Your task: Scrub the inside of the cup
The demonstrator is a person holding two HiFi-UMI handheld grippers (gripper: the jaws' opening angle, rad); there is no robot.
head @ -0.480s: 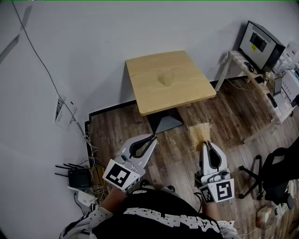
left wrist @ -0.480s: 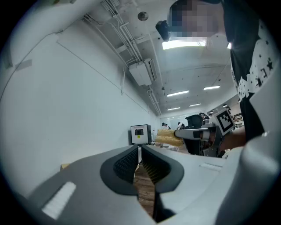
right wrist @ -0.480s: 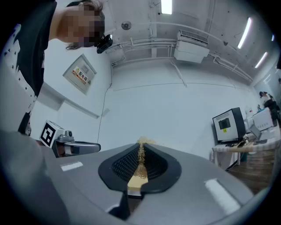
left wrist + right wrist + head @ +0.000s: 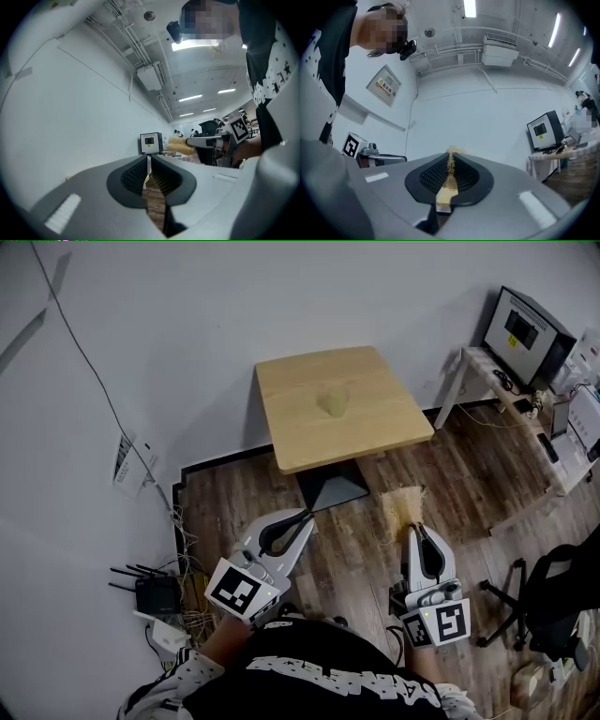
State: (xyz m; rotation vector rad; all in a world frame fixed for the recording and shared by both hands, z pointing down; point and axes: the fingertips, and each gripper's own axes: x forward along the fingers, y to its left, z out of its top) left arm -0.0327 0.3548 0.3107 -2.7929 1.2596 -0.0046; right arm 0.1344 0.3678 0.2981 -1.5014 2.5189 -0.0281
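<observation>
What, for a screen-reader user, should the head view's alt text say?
A person's right hand-held gripper clamps a straw-coloured brush; the left hand-held gripper is shut and empty. Both point toward a wooden table ahead, where a small tan object sits.

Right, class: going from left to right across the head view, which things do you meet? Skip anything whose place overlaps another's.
router → left gripper → right gripper, shut on a brush → monitor
</observation>
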